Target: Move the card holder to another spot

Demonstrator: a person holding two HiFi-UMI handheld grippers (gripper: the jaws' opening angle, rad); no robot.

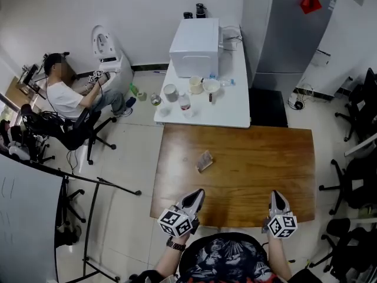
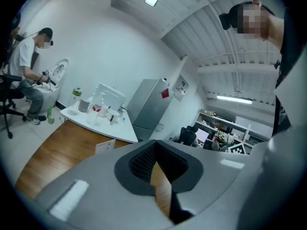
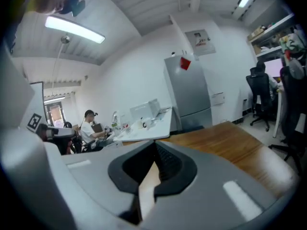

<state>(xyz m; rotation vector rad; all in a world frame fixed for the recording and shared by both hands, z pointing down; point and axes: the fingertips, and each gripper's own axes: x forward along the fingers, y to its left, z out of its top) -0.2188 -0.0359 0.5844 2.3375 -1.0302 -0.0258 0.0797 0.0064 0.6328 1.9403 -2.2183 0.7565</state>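
Observation:
The card holder (image 1: 204,161), a small clear stand with a card in it, sits left of the middle of the wooden table (image 1: 265,158). It also shows in the left gripper view as a pale upright piece (image 2: 105,146) just beyond the jaws. Both grippers hover over the table's near edge, well short of the holder. My left gripper (image 1: 197,195) points toward it, jaws together and nothing in them (image 2: 154,148). My right gripper (image 1: 277,196) is off to the right, also shut and empty (image 3: 154,150).
Behind the wooden table stands a white table (image 1: 235,108) with a white box (image 1: 195,46), cups and a bottle. A seated person (image 1: 68,96) is at the far left. A grey cabinet (image 1: 294,25) is at the back right, and office chairs (image 1: 359,175) line the right side.

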